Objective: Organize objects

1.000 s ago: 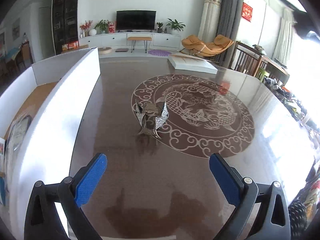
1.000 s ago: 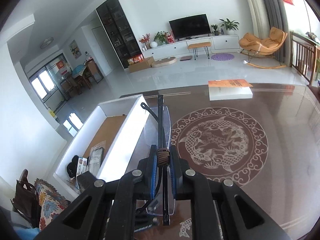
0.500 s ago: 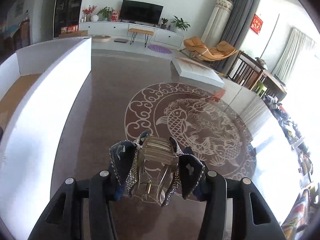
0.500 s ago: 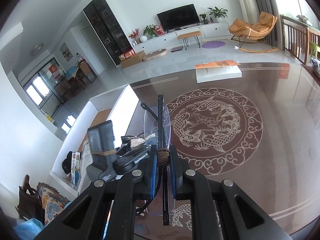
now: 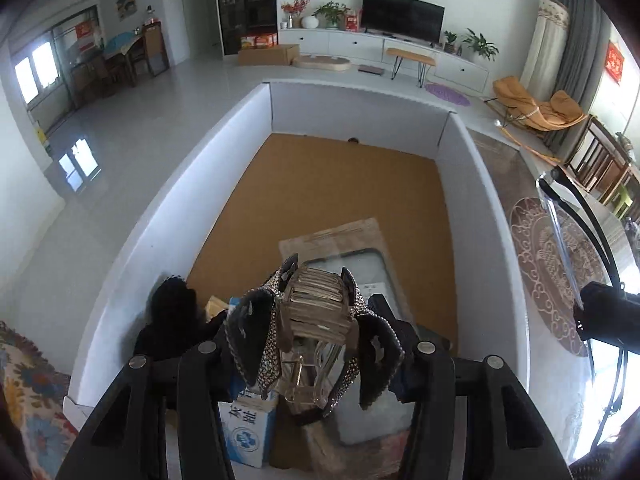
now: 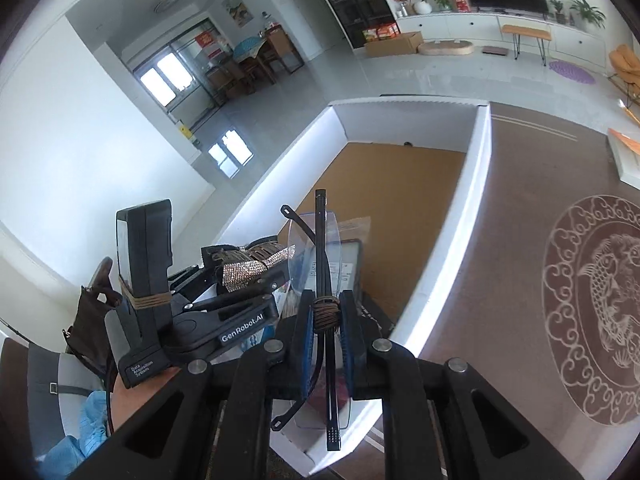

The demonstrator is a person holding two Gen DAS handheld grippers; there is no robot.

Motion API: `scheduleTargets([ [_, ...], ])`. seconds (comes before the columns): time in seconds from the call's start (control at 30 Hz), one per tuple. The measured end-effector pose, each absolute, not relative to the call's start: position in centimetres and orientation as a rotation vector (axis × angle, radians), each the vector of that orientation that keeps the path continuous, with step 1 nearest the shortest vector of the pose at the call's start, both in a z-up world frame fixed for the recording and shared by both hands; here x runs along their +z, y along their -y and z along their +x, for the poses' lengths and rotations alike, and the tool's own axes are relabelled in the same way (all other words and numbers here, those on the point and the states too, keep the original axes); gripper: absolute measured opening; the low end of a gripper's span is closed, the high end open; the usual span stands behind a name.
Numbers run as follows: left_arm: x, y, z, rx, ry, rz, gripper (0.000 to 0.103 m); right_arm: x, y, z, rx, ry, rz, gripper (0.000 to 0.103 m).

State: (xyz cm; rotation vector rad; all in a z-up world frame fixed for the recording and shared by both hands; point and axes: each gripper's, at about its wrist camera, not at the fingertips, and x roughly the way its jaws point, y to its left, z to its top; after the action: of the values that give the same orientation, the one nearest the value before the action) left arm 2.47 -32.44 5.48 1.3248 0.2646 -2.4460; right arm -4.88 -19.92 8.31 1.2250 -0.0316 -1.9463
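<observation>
While the left gripper [image 5: 316, 344] hangs over the white box [image 5: 224, 184], its jaws are pinched on a rhinestone hair clip [image 5: 316, 320], a sparkly thing with a tan ribbed middle and dark wing-like ends. Those jaws have just been closing in on it from wide apart, and now the clip sits squeezed between them, up in the air above the stuff in the near end of the box. Down there you can see a flat packet with a clear window [image 5: 352, 248], a small blue and white carton [image 5: 248, 428] and something black and fuzzy [image 5: 172, 304] against the left wall. The far half of the box is bare brown cardboard floor.

Over on the other side, the right gripper [image 6: 326, 316] is pressed together on a pair of clear glasses [image 6: 320, 240] with black arms, clamping one arm where a brown band is wrapped round it. They hang over the box's near corner, right by the wall next to the dark table [image 6: 516, 208] with the fish pattern
</observation>
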Motion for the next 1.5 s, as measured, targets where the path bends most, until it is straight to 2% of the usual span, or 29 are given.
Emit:
scheduleTargets([
  [0.03,4.9,32.8,2.6,-2.417,-0.272,1.341,0.056,7.5,21.4,-5.3,-1.934,0.002,1.254,0.018],
  [0.13,4.6,32.7,3.1,-2.380,-0.272,1.312,0.081,5.5,23.4,-6.0,-1.927,-0.064,1.320,0.038],
  [0.17,4.9,32.4,3.4,-2.370,-0.247,1.284,0.087,5.3,23.4,-5.9,-1.931,-0.075,1.327,0.041],
  [0.2,5.2,31.9,3.5,-2.351,-0.212,1.259,0.088,5.4,23.2,-5.9,-1.937,-0.083,1.322,0.042],
  [0.27,6.2,31.0,3.5,-2.298,-0.147,1.214,0.089,5.8,22.4,-5.7,-1.964,-0.106,1.300,0.057],
  [0.33,7.3,30.2,3.9,-2.253,-0.136,1.166,0.089,6.4,21.6,-5.7,-2.004,-0.138,1.281,0.064],
  [0.4,8.5,30.0,4.7,-2.271,-0.167,1.109,0.089,7.1,21.0,-5.7,-2.030,-0.169,1.259,0.066],
  [0.5,9.0,29.8,5.4,-2.290,-0.286,1.117,0.089,7.7,20.6,-5.8,-2.063,-0.237,1.244,0.076],
  [0.67,9.3,29.6,6.0,-2.266,-0.399,1.222,0.089,7.7,20.9,-5.7,-2.059,-0.326,1.271,0.079],
  [0.93,10.6,28.5,7.2,-2.232,-0.287,1.166,0.089,7.5,22.1,-4.7,-2.058,-0.410,1.276,0.084],
  [1.5,10.2,29.6,7.4,-2.202,-0.327,1.160,0.089,7.1,22.5,-5.2,-2.063,-0.411,1.289,0.084],
])
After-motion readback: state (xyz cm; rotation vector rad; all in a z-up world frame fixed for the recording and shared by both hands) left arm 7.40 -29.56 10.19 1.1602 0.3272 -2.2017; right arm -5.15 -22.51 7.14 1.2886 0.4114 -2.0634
